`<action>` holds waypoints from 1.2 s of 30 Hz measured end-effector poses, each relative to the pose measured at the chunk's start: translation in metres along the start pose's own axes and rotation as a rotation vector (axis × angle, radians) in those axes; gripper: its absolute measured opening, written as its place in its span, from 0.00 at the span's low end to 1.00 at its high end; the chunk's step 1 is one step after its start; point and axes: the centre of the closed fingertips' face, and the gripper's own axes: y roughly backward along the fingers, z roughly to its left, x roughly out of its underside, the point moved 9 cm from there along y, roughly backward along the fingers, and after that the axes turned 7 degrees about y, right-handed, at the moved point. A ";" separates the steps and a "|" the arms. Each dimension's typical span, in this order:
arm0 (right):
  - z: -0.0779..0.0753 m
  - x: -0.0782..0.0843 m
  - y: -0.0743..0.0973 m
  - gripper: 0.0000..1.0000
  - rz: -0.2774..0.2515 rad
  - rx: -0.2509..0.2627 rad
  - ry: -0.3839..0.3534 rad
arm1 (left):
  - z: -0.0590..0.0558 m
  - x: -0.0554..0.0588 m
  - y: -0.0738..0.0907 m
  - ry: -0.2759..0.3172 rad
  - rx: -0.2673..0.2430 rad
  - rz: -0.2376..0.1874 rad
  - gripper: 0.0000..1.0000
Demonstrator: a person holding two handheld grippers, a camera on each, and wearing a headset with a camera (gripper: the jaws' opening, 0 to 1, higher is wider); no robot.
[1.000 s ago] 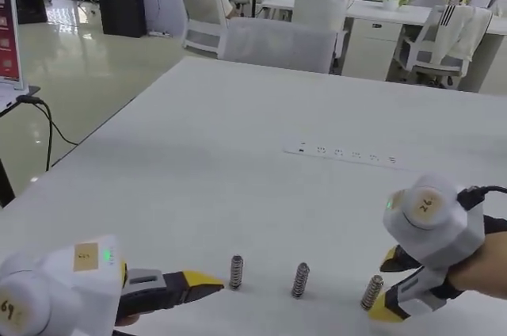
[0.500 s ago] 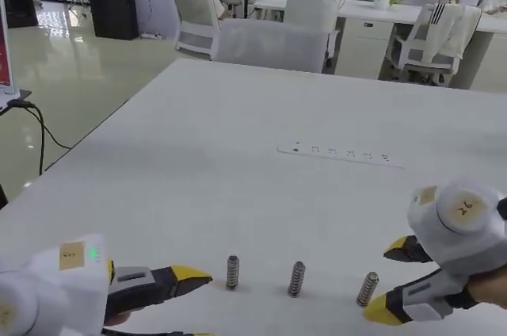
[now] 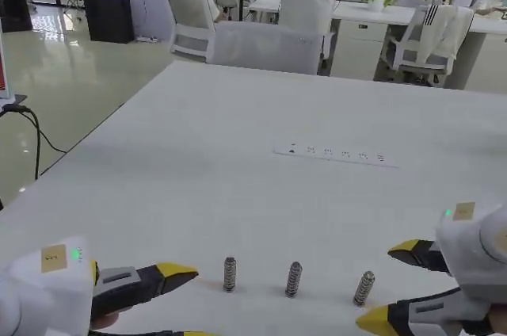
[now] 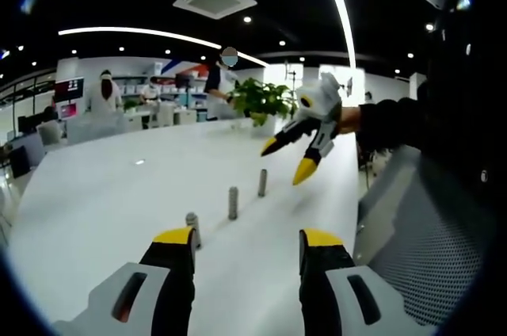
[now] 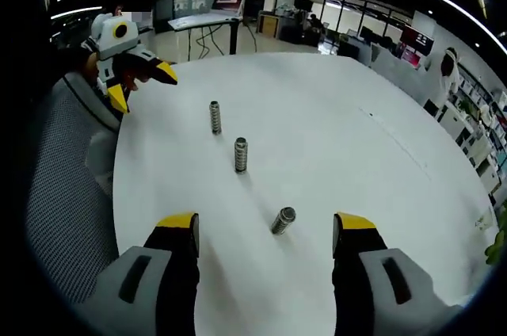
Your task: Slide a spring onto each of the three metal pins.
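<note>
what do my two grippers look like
The left gripper and right gripper match: rounded white bodies, black jaws with yellow tips, a small tan sticker and a green light on each. A dark sleeve shows behind the right gripper.

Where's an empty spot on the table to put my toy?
The wide bare table between the power strip and the springs, and beyond the strip toward the chair. Crowded: the near edge, where left gripper and right gripper flank the springs.

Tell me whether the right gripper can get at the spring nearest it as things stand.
Probably yes: the right gripper is open, and the rightmost spring stands just ahead of its jaws, with nothing but bare table between them.
</note>
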 end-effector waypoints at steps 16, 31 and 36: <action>0.018 0.015 0.010 0.74 -0.111 0.041 -0.056 | 0.005 0.009 0.004 0.041 -0.038 -0.004 0.57; 0.029 0.025 0.016 0.77 -0.179 0.077 -0.108 | 0.005 0.014 0.005 0.068 -0.060 -0.015 0.63; 0.030 0.026 0.016 0.77 -0.190 0.082 -0.125 | 0.004 0.016 0.005 0.073 -0.063 -0.015 0.64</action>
